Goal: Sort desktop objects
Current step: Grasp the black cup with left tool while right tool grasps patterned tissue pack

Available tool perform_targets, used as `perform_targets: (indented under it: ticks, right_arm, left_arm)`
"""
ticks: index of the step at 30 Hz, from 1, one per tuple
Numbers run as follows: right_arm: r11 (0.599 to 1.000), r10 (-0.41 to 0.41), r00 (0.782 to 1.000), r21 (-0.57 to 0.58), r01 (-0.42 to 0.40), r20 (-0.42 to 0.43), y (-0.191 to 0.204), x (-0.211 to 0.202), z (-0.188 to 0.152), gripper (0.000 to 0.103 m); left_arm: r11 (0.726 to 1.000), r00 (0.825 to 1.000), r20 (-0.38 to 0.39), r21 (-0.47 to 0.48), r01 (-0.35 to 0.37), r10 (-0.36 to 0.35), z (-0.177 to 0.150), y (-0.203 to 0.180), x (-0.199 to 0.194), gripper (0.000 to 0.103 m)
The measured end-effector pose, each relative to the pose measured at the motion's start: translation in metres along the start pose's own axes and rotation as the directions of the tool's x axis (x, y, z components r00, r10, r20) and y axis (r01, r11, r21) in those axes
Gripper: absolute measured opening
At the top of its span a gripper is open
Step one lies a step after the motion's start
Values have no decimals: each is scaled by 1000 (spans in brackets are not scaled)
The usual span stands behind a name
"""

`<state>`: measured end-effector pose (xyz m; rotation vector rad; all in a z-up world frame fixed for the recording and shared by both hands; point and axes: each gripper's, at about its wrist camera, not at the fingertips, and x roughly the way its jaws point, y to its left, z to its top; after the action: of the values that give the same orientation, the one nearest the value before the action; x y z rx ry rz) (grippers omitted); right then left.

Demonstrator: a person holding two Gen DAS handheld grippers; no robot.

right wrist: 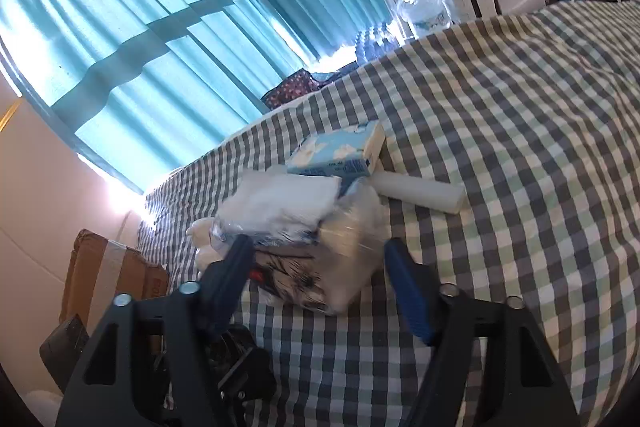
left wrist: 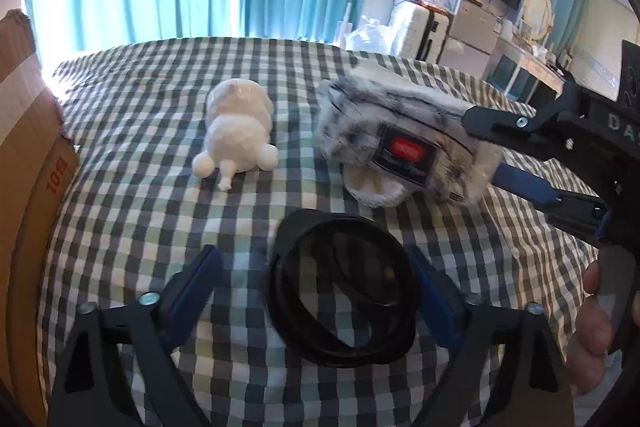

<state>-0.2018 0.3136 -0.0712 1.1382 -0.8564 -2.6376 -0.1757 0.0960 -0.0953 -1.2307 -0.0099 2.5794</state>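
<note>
In the left wrist view my left gripper (left wrist: pixel 316 279) is open around a coiled black belt (left wrist: pixel 344 287) lying on the checked cloth (left wrist: pixel 140 187). A white plush animal (left wrist: pixel 238 129) lies further off. My right gripper (left wrist: pixel 484 151) comes in from the right and holds a grey furry toy (left wrist: pixel 392 139) with a red switch on its underside. In the right wrist view the gripper (right wrist: pixel 318 267) stands with its fingers either side of the furry toy (right wrist: pixel 316 279), under a clear plastic bag (right wrist: pixel 296 211).
A blue tissue pack (right wrist: pixel 340 151) and a white roll (right wrist: pixel 420 191) lie on the cloth beyond the bag. A cardboard box (left wrist: pixel 24 155) stands at the left edge of the table. Turquoise curtains hang behind; furniture and a wall screen stand at the far right.
</note>
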Motion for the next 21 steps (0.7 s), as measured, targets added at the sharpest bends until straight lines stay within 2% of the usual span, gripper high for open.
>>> perform_targets:
  ticks: [1,3,6,7,8,9,10,14,21]
  right_arm:
    - [1000,9,1000,8,-9,-8,-1,1,-1,56]
    - [999,27,999,23,-26,-30,-3,5,-3,52]
    - [999,16,999,37,-14,-52,-5,13,-6,52]
    - [999,18,999,50,-15,-44,-7,13,-6,52]
    - [998,30,999,60,-27,-38,-9,13,-6,45]
    - [997,43,999,66,-41,-29,-9,12,-7,31]
    - [997,46,999,63,-45,-25,-8,10,-6,26]
    - [1000,17,1000,4,-17,21,2,-5,-8,23]
    - [1000,-20,995,-21,22,97,11,-46,-8,22]
  left_arm:
    - [1000,1000,-8,7,4,-4,-1,-2,2,80]
    - [1000,1000,-12,28,-7,7,-3,-5,4,80]
    - [1000,1000,-8,27,-6,6,-5,-2,7,80]
    - [1000,1000,-6,24,-3,3,-6,-3,6,77]
    - [1000,1000,-3,23,-3,3,-7,-2,5,71]
    - [1000,1000,0,24,-7,7,-6,-1,4,68]
    - [1000,1000,4,24,-7,7,-6,0,3,68]
    - [1000,1000,11,9,5,-5,-4,8,1,64]
    - [1000,999,48,0,8,-8,0,15,-10,63]
